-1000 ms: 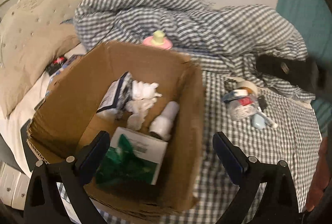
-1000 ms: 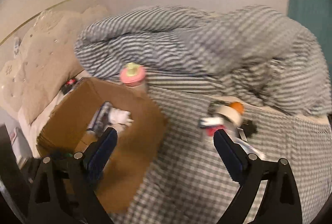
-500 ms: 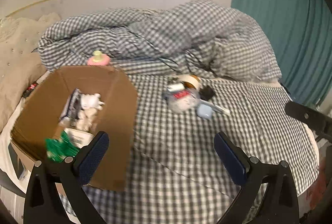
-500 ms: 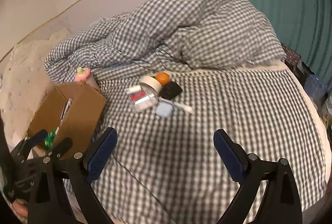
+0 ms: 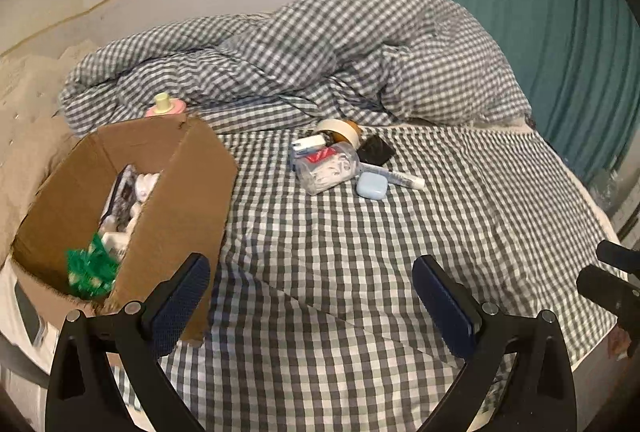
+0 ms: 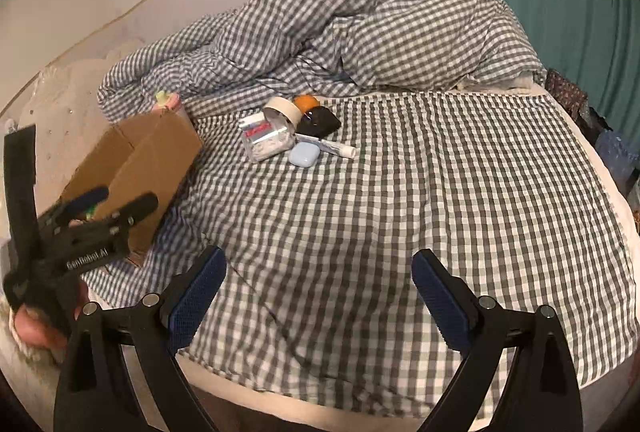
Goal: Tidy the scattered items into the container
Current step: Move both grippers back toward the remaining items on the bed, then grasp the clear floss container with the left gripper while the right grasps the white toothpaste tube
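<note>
A brown cardboard box (image 5: 188, 175) stands open at the left of the bed, holding a green packet (image 5: 90, 270) and white items. Mid-bed lies a pile: a clear jar (image 5: 326, 167), a tape roll (image 5: 338, 129), a black pouch (image 5: 375, 149), a pale blue case (image 5: 372, 185) and a marker (image 5: 394, 177). In the right wrist view the box (image 6: 156, 159), jar (image 6: 268, 139), an orange (image 6: 306, 101) and the blue case (image 6: 305, 155) show. My left gripper (image 5: 310, 288) is open and empty, beside the box. My right gripper (image 6: 320, 272) is open and empty over bare sheet, well short of the pile.
A pink-topped bottle (image 5: 164, 105) stands behind the box. A crumpled checked duvet (image 5: 320, 51) fills the back of the bed. A teal curtain (image 5: 540, 11) hangs at right. A hand (image 6: 36, 328) holds the left gripper (image 6: 116, 199) near the bed's front left edge.
Both grippers have drawn back and up from the bed. The left one was right over the box and now sits behind and to the right of it. Both stay open and empty.
</note>
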The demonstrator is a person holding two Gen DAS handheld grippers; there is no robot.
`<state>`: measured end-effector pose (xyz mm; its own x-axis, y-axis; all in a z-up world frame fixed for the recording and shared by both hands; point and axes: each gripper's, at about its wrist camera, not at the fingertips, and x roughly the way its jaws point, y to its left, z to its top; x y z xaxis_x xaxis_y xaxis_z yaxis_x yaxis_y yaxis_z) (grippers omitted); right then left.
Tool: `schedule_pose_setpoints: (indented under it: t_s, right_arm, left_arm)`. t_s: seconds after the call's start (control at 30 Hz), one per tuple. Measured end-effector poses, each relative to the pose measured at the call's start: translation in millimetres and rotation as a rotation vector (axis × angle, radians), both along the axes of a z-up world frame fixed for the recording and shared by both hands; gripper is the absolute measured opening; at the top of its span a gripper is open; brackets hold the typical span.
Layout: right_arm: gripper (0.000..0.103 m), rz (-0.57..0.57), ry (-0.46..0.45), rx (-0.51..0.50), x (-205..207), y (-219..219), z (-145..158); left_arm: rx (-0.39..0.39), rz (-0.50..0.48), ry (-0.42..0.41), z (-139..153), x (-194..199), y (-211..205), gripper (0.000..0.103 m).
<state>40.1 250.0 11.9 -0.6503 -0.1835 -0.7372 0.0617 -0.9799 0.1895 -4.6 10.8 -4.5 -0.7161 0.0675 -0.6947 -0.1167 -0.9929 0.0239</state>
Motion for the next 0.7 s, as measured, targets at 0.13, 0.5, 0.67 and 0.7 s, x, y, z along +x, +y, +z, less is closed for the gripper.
schedule_pose_setpoints:
  t_s: [0.13,0.5,0.67,0.7]
  right_arm:
    - [0.094,-0.011,-0.007,0.008,-22,16,-6]
    - [0.094,-0.017,-0.032,-0.014,-138,24,-31]
    - [0.094,-0.008,-0.081,-0.003,-192,13,-58]
    - [0.094,-0.006,-0.085,0.005,-197,11,-61]
  left_arm:
    - [-0.033,-0.051,0.047,-2,-25,11,0.103]
    - [-0.054,-0.165,-0.010,-66,-175,30,0.103]
    - [-0.078,-0.197,-0.043,-107,-226,25,0.103]
    - [-0.079,-0.202,-0.050,-114,-233,23,0.103]
